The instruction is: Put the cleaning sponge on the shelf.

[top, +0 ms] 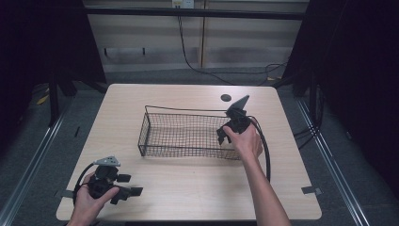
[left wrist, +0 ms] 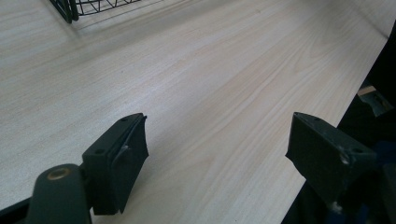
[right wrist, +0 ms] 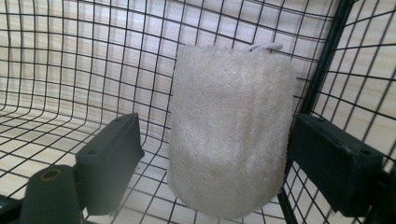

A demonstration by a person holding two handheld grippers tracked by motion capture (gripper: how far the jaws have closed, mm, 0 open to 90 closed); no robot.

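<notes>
**Loofah pad set free inside the wire basket**

The right gripper [top: 225, 134] sits over the right end of the black wire basket [top: 155, 126] in the middle of the wooden table [top: 188, 183]. In the right gripper view its jaws stand wide apart, and the pale, fuzzy loofah pad [right wrist: 229, 130] rests between them without being pressed: there is a clear gap at the left pad, while the right edge of the loofah lies near the other. The pad stands on end against the basket's corner post, a small cord loop at its top.

The left gripper [top: 123, 188] lies low at the near left corner of the table, jaws also apart with nothing but bare wood between them, well away from the basket.

From where I stand, the risk lies in the way out. The loofah looks light and rough, so a pad brushing it as the hand lifts could snag the fibres and drag it up or tip it over. The right-hand jaw is also close to the basket's mesh wall; a sideways pull could hook a wire and shift the whole basket. A straight lift looks safest.
</notes>
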